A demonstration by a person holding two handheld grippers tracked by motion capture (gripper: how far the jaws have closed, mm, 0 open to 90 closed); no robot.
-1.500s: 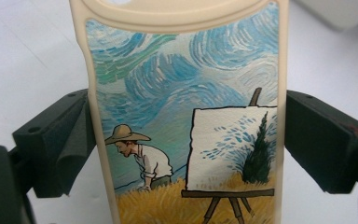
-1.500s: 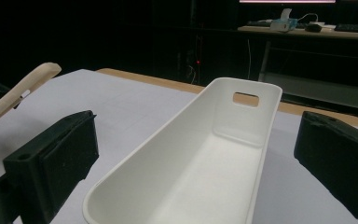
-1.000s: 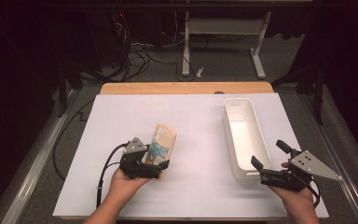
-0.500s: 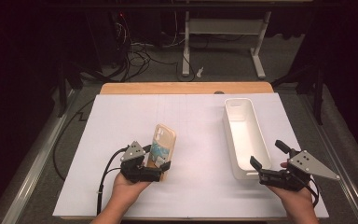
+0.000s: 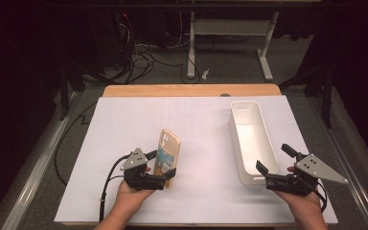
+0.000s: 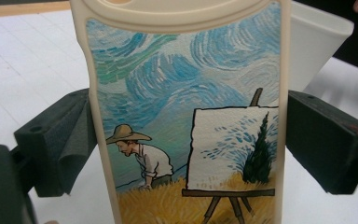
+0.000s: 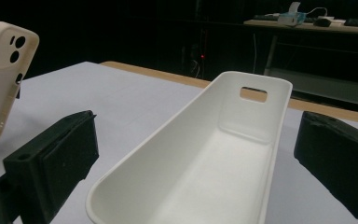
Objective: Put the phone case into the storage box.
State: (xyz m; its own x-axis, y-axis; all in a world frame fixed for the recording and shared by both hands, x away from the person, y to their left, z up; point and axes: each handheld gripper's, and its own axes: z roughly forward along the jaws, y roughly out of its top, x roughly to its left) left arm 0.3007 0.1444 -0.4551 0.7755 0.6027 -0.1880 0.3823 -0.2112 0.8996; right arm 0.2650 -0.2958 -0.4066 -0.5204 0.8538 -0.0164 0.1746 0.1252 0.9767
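The left tool [image 5: 162, 167] pinches a cream rubber phone case with a painted field scene [image 5: 167, 154] by its two long edges, well to the left of the long white plastic bin [image 5: 252, 143] on the white tabletop [image 5: 201, 124]. The right tool [image 5: 276, 160] is spread wide just at the near end of that bin, with nothing between its jaws.

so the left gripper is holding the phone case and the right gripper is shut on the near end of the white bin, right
Not quite. The left gripper does hold the phone case, but the right gripper is open: the right gripper view shows its jaws standing apart on either side of the white bin at its near end, not clamped on it.
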